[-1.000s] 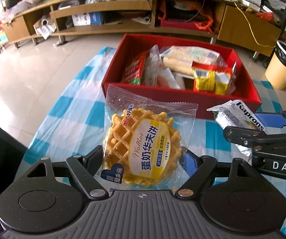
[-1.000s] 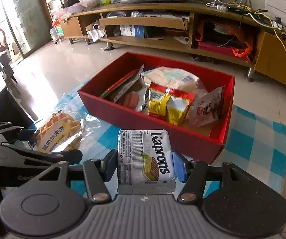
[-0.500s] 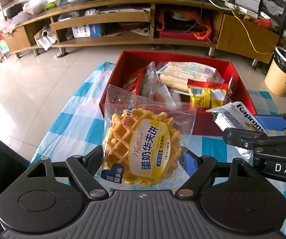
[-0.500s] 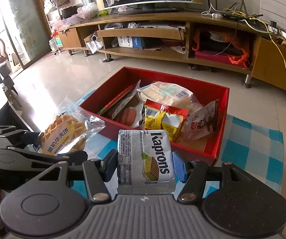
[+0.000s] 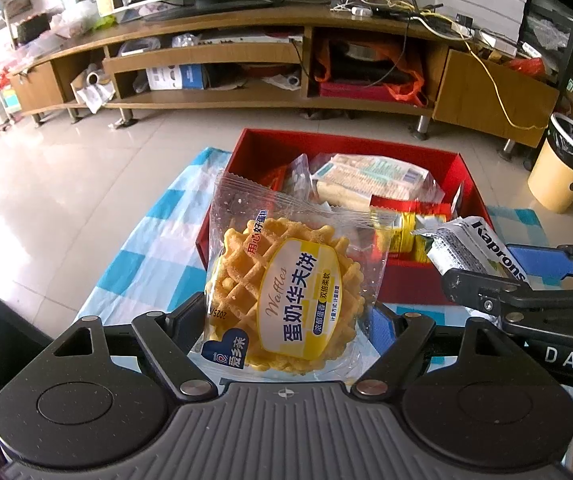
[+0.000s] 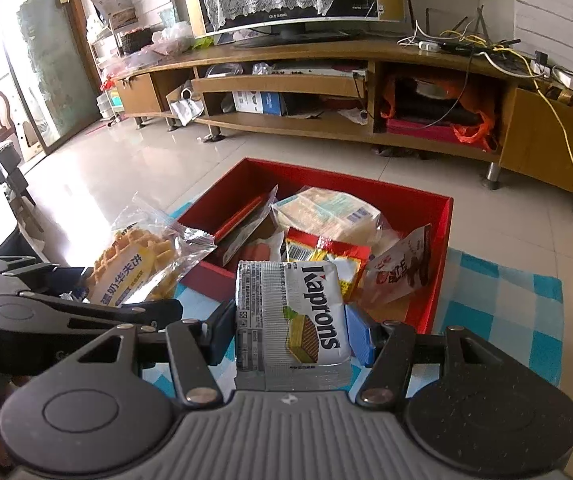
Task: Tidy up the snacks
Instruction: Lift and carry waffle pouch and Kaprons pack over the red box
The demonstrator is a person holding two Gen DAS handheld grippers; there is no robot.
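Waffle pack (image 5: 286,292) between left tool's (image 5: 290,324) fingers

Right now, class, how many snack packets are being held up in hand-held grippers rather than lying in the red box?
2. The waffle packet is in the left hand-held gripper; the Kaprons wafer packet is in the right hand-held gripper. Both are short of the red box.

Clear glossy plastic waffle bag (image 5: 286,280), silvery foil wafer pkt (image 6: 290,320), matt red cardboard box (image 5: 474,176), checked cloth (image 5: 142,240)
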